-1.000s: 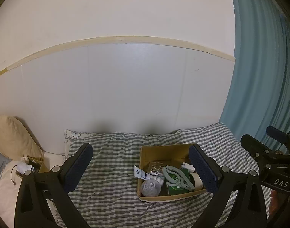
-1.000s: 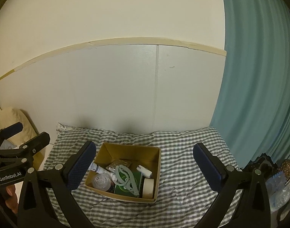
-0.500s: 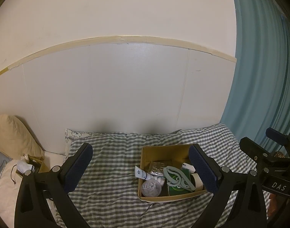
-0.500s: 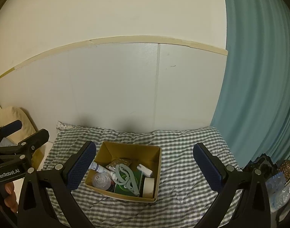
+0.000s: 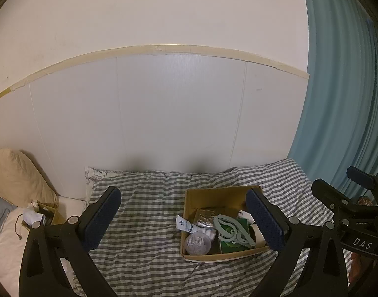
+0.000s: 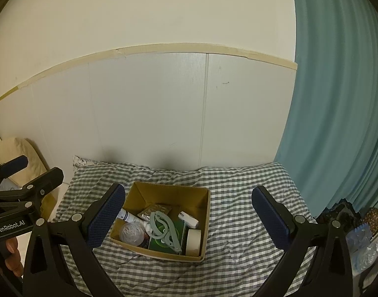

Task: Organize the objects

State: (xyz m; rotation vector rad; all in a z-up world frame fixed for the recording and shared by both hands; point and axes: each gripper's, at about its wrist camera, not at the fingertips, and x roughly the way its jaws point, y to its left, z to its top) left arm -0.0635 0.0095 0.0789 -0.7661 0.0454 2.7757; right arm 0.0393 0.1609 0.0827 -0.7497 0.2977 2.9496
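Observation:
A cardboard box (image 5: 208, 194) (image 6: 169, 189) sits on a grey checked blanket (image 5: 144, 222) (image 6: 238, 235). In it lie a pale green folding hanger (image 5: 232, 230) (image 6: 164, 227), a white tube (image 5: 186, 225) (image 6: 128, 216), a clear tub of cotton swabs (image 5: 197, 243) (image 6: 132, 232), a green packet (image 6: 161, 243), a tape roll (image 6: 194, 241), a foil blister pack (image 5: 206, 216) and a small white device (image 6: 188, 218). My left gripper (image 5: 184, 220) is open and empty, held above and before the box. My right gripper (image 6: 187, 219) is open and empty too.
A white panelled wall rises behind the bed. A teal curtain (image 6: 337, 123) hangs at the right. A beige pillow (image 5: 18, 175) and a small box of clutter (image 5: 38, 212) lie at the left. Bags and a pineapple (image 6: 372, 219) sit at the far right.
Both grippers have tilted up very slightly; the box sits a touch lower in the views. Nothing was grasped or released.

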